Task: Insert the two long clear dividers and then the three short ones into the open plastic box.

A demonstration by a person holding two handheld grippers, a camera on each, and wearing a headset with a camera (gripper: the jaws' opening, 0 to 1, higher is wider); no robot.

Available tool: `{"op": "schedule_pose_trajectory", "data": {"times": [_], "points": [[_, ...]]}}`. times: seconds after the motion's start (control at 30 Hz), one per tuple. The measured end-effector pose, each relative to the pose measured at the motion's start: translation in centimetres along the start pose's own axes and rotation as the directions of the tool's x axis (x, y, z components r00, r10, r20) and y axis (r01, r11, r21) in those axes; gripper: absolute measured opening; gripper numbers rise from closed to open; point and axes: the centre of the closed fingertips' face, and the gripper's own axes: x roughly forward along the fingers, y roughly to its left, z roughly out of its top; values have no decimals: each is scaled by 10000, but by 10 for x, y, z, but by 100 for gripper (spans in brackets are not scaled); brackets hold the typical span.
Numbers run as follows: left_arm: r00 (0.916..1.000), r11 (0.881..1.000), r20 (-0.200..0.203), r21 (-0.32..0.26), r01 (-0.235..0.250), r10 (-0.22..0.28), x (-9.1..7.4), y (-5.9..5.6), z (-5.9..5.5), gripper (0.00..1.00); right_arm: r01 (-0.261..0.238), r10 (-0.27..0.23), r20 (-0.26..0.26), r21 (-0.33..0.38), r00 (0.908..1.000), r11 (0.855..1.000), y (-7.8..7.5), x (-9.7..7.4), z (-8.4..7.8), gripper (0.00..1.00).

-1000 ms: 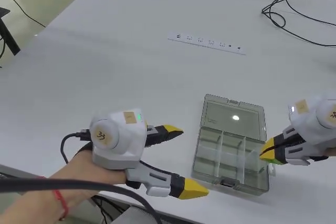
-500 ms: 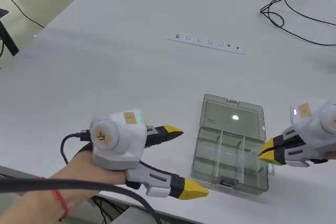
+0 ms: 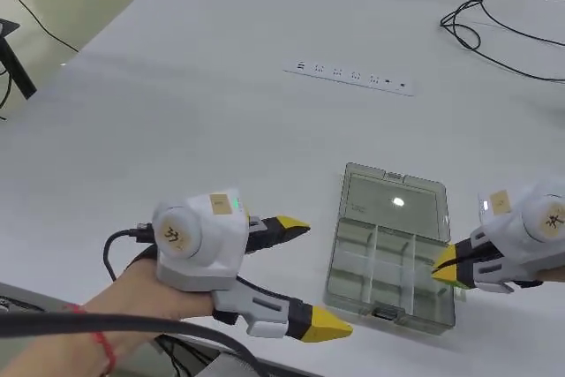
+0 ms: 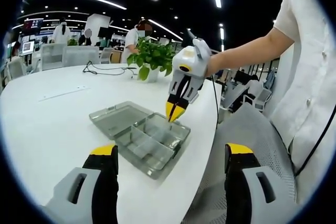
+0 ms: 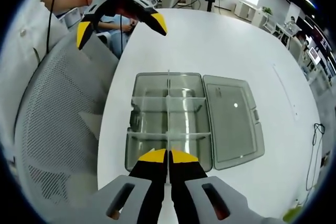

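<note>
**Setting.** White bench (image 3: 221, 130) in a large open office. In the left gripper view, desks, chairs and people stand far beyond the left gripper.

**Mesh chair** (image 5: 58, 119). Grey, below and to the left of the right gripper, at the bench edge.

**Plastic box** (image 3: 353, 245). Clear, open, flat on the bench between the two grippers. Its tray lies directly ahead of the right gripper's tips, and its lid (image 3: 393, 196) lies flat on the far side of the tray.

**Left gripper** (image 3: 320, 279). Held in a hand near the bench edge with its jaws spread wide and nothing between them. The box is just beyond its tips.

**Right gripper** (image 3: 441, 264). Jaws pressed together, with the tips at the tray's near wall. I cannot tell whether they pinch anything thin.

**Clear dividers** (image 5: 168, 97). Standing upright in the tray as a grid of compartments. One runs straight ahead from the right gripper's tips and two cross it.

**Power strip** (image 3: 351, 75). White, well beyond both grippers.

**Black cable** (image 3: 481, 28). Looped, further off still.
</note>
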Motion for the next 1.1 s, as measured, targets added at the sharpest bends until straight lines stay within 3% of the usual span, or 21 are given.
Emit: {"op": "schedule_pose_trajectory", "data": {"times": [0.63, 1.1], "points": [[10000, 10000, -22, -15, 17, -17, 0, 1, 1, 84, 31, -38, -349, -205, 9994, 9998, -1, 15, -9, 3], [10000, 10000, -16, -42, -11, 11, 0, 2, 1, 84, 73, -86, -468, -273, 9989, 9996, 0, 18, -10, 3]]}}
